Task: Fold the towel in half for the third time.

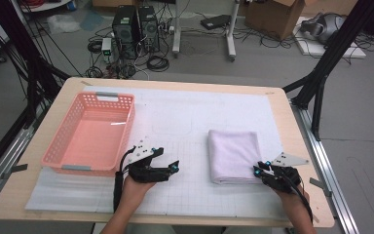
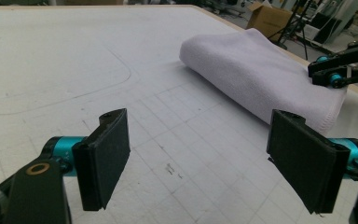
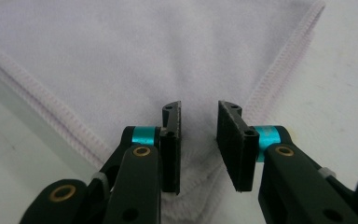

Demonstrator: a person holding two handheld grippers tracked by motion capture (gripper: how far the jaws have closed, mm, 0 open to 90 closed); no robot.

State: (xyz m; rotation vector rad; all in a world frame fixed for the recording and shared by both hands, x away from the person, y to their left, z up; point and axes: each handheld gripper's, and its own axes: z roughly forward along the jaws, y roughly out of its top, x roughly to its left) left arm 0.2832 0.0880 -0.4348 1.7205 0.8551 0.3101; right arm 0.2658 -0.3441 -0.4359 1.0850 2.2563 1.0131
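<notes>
Left hand: my left gripper lies low near the pink basket, jaws wide, nothing inside.
Right hand: my right gripper points at the towel's near corner, jaws narrow, cloth between them.
Towel: the folded towel lies right of the middle.

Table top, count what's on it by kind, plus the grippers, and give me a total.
Folded lilac towel: 1
Pink basket: 1
White gridded mat: 1
Grippers: 2, left gripper and right gripper
Total: 5
</notes>
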